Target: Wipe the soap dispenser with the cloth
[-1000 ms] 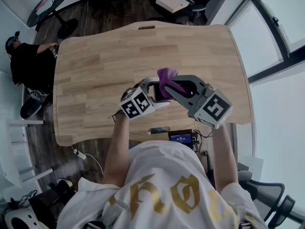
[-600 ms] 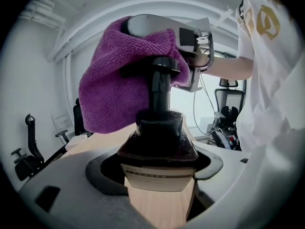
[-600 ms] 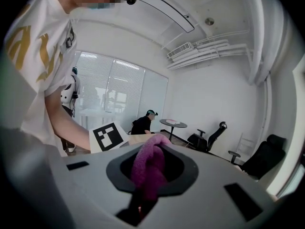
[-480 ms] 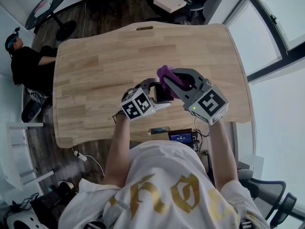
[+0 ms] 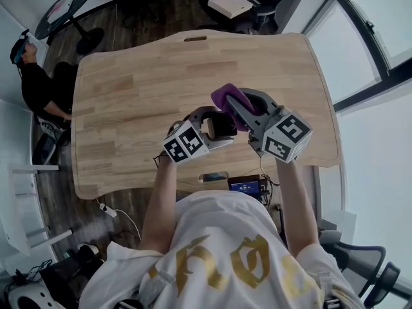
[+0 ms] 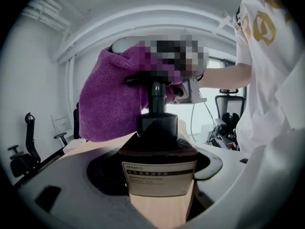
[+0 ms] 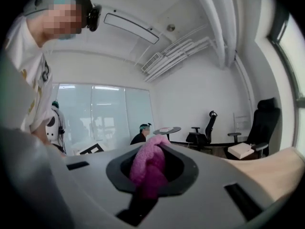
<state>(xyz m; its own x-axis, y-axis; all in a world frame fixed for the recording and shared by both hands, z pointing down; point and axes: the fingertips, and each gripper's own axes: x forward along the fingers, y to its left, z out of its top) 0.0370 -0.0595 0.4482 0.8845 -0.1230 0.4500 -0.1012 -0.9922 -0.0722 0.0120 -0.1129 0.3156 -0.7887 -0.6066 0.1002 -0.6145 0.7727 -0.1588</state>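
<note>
Clamping soap dispenser (image 6: 157,161) between left gripper (image 5: 221,126) jaws, low on its body. Pinching cloth (image 7: 148,168) bunched in right gripper (image 5: 235,106) jaws, draping it over pump (image 6: 156,87) just beyond left jaws. Likely handling as rigid, smooth, slip-prone bottle; gripping flat sides safest; cloth soft, limp.

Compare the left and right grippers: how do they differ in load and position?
The left gripper is shut on the dark soap dispenser; the right gripper is shut on a bunched purple cloth. The left gripper sits lower, at the dispenser's body; the right gripper sits above, its cloth draped over the pump. Both are shut on something, over the wooden table.
</note>
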